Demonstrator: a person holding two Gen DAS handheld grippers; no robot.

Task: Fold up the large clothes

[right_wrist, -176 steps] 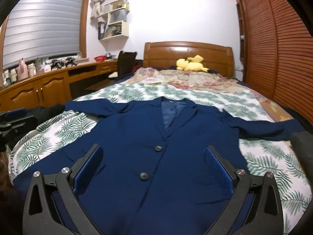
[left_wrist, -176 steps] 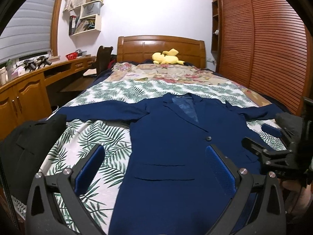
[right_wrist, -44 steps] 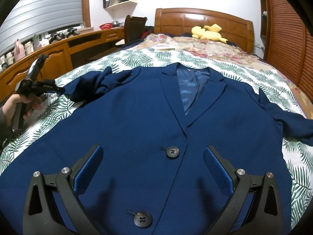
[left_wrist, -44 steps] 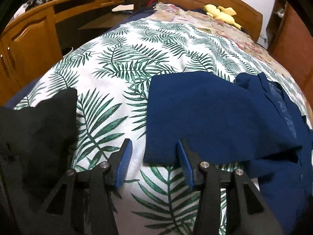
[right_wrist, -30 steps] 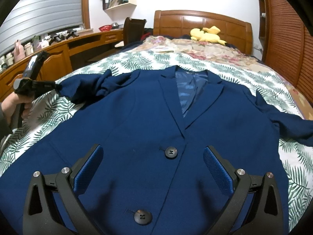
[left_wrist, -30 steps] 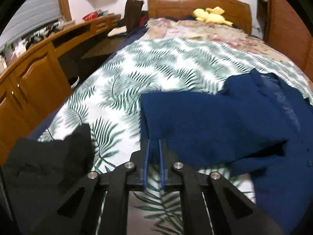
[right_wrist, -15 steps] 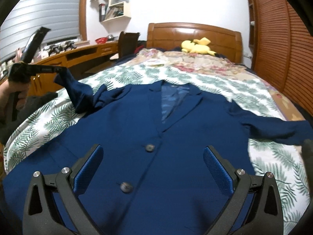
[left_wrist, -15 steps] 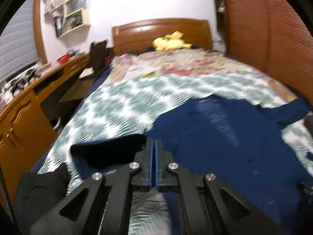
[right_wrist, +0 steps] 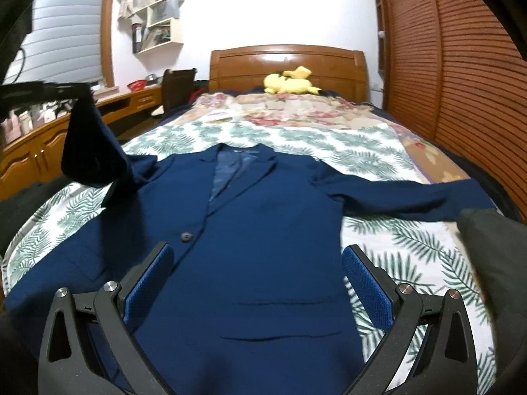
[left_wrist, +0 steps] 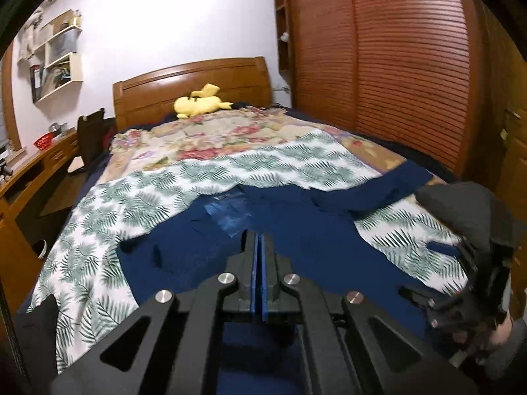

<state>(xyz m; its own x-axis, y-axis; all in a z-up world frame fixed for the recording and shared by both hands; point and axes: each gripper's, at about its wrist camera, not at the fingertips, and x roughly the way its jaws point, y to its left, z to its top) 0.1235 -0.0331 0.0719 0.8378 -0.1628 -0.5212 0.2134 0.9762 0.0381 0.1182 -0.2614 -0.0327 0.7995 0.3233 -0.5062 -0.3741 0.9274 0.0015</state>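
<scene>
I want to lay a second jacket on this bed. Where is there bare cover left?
Free: the leafy cover between the blue jacket collar and the flowered blanket, plus a strip under the right sleeve. Crowded: the middle, a dark bundle far right, dark clothes far left. The left gripper holds the left sleeve up.

Dim, motion-blurred, fisheye-warped edges

A wooden bed [right_wrist: 355, 62] stands against a white wall [right_wrist: 280, 6]. Slatted wardrobe doors [left_wrist: 395, 65] line one side. A desk [right_wrist: 125, 102] runs under the shuttered window [right_wrist: 72, 29].
</scene>
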